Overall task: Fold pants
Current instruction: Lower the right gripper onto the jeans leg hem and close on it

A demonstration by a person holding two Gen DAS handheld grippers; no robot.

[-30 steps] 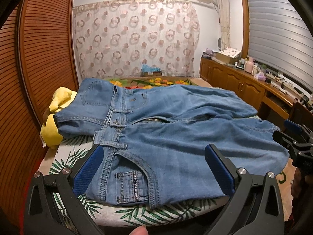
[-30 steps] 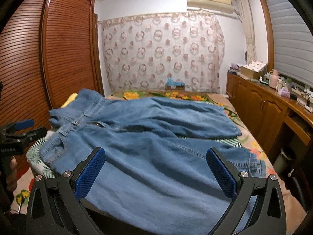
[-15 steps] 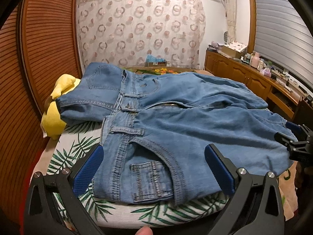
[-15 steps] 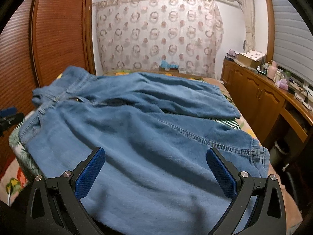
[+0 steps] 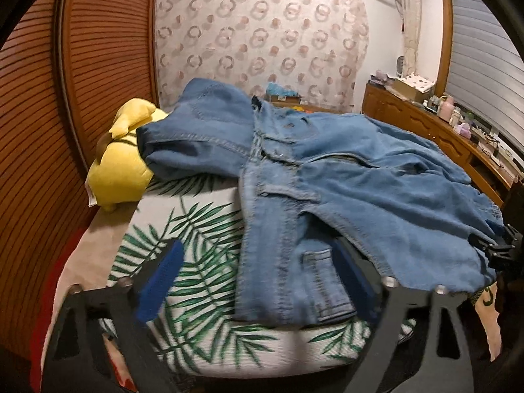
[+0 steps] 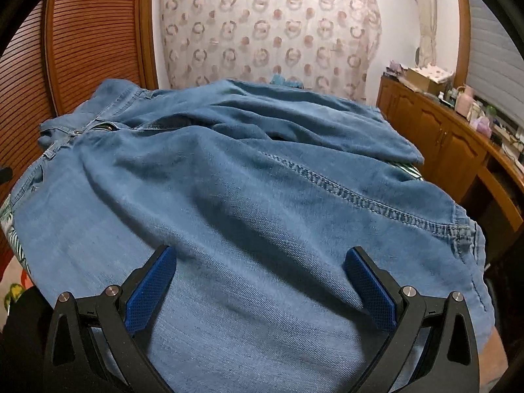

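Note:
Blue jeans [image 5: 360, 190] lie spread on a bed, waistband to the left, legs running right. In the left wrist view my left gripper [image 5: 255, 281] straddles the near waistband corner with its pocket [image 5: 321, 278]. Its jaws are closing, and the blue pads [image 5: 160, 281] stand clear of the denim. In the right wrist view my right gripper [image 6: 260, 291] hovers open just above the near leg of the jeans [image 6: 262, 196], with cloth below both pads and nothing pinched. The right gripper [image 5: 494, 245] also shows at the hem end in the left wrist view.
A palm-leaf sheet [image 5: 196, 229] covers the bed. A yellow plush toy [image 5: 121, 163] lies under the far waistband corner. Louvred wooden doors [image 5: 82, 98] stand close on the left. A wooden cabinet [image 6: 442, 137] with small items runs along the right.
My left gripper has moved left and closer to the waistband corner, and its jaws have narrowed. My right gripper has come in lower over the near leg.

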